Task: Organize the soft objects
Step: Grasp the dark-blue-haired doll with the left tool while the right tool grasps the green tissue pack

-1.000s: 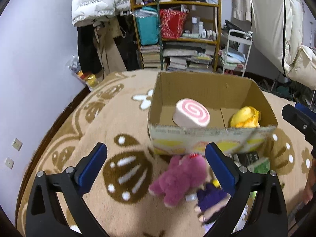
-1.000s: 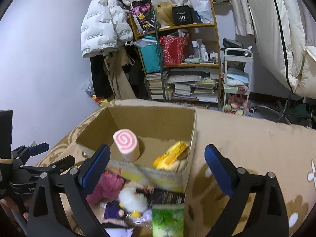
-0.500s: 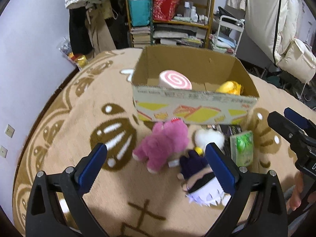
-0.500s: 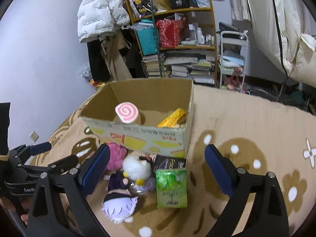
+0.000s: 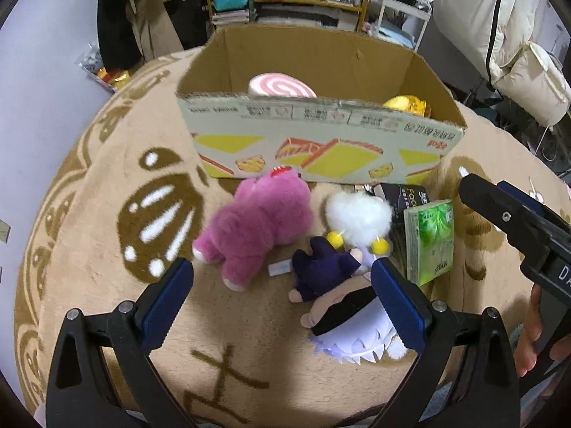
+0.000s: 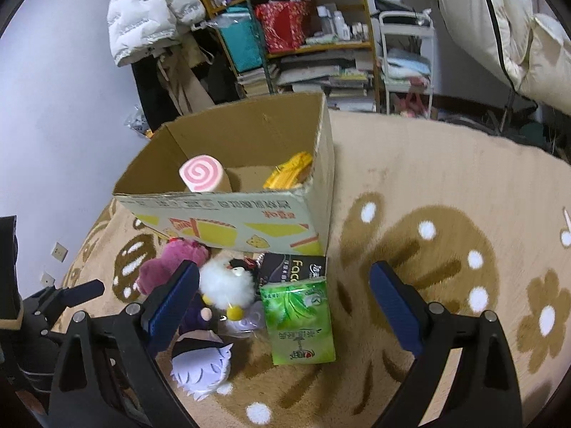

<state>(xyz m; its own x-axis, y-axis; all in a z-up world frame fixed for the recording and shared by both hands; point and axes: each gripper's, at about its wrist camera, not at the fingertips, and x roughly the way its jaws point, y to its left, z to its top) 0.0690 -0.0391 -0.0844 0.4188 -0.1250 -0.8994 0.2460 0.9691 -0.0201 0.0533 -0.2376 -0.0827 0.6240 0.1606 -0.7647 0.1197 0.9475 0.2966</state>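
Tan patterned rug [image 5: 107,185] under cardboard box [image 5: 321,149]; cluttered bookshelf [image 6: 303,28] behind; both claws spread wide, holding nothing.

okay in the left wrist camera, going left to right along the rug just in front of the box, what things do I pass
pink plush bear → white fluffy toy → green tissue pack → right tool at the picture's edge.

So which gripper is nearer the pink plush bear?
Left. The left gripper hangs open just in front of the pink plush bear; the right gripper sits farther right, over the green tissue pack.
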